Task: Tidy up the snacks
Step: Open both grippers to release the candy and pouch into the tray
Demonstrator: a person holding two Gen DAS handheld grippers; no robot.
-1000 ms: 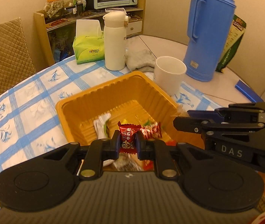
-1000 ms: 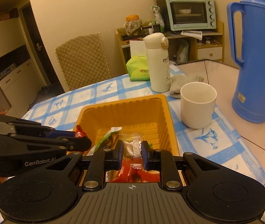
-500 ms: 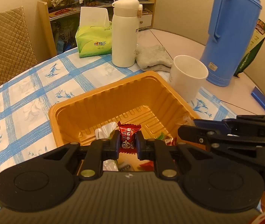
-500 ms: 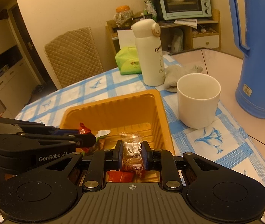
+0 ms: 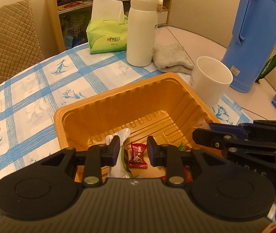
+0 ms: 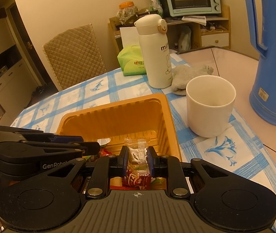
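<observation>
On the blue-and-white checked tablecloth (image 5: 31, 101), well behind the work, a green soft pack of tissues (image 5: 106, 36) stands left of a tall white insulated flask (image 5: 141, 29), with a crumpled grey cloth (image 5: 171, 58) touching the flask's right side. Nearer, an orange ribbed plastic tray (image 5: 118, 104) sits with a plain white cup (image 5: 209, 81) just beside its right rim and a big blue plastic thermos jug (image 5: 254, 36) farther right.

Over the tray's near end, the left gripper (image 5: 132, 151) has just been opening its jaws; they now stand apart, and the small red wrapped candy (image 5: 138, 156) shows in the gap between them, clear of both pads. Whether it has already come to rest on the tray floor cannot be told. A white and green sachet (image 5: 118, 155) lies in the tray behind the left finger.

To the right, the right gripper (image 6: 138, 159) is clenched on a clear-wrapped sweet (image 6: 138, 151), both pads pressing its sides while the crimped top of the wrapper sticks up past the fingertips, above the tray's near right corner. More red-wrapped sweets (image 6: 136, 180) lie in the tray under that gripper.
</observation>
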